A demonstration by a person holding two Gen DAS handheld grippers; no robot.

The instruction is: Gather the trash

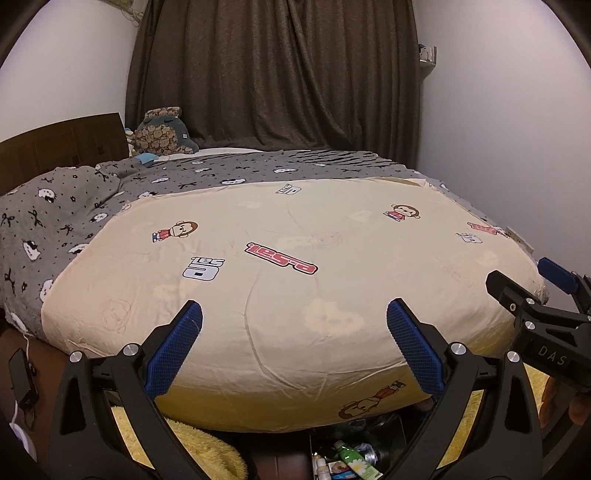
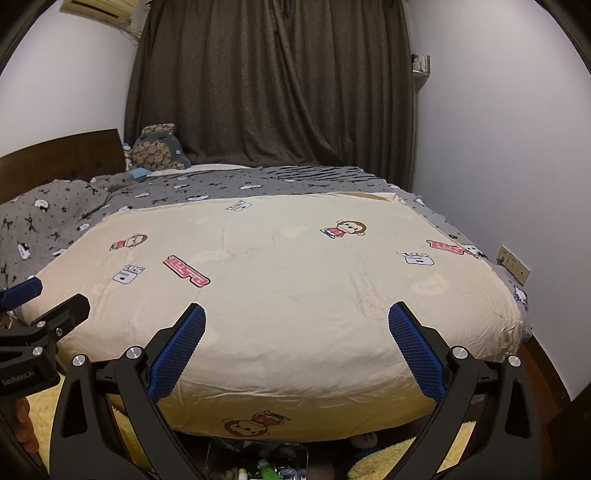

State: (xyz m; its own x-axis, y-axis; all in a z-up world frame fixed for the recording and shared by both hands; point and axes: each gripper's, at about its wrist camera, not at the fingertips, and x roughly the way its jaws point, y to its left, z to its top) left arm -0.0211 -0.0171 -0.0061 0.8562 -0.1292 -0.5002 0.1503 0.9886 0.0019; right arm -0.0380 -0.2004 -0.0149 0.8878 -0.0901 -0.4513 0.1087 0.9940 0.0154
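We see both grippers spread wide above the bed (image 1: pixel 288 236), left gripper (image 1: pixel 293 314), right gripper (image 2: pixel 297 314), air conditioner (image 2: pixel 99 9) upper left of right view only, black charger (image 1: pixel 22 376) lower left of left view only

A quilt (image 1: pixel 280 295) lies across the near end of a bed (image 2: pixel 517 291), over a blanket (image 1: pixel 55 221) that spreads left and toward the curtain (image 1: pixel 273 74) behind. A plush toy (image 1: pixel 162 133) sits at the far left by the headboard (image 1: pixel 59 147). Bottles and trash (image 1: pixel 351 461) sit in a box on the floor, below the bed's near edge.
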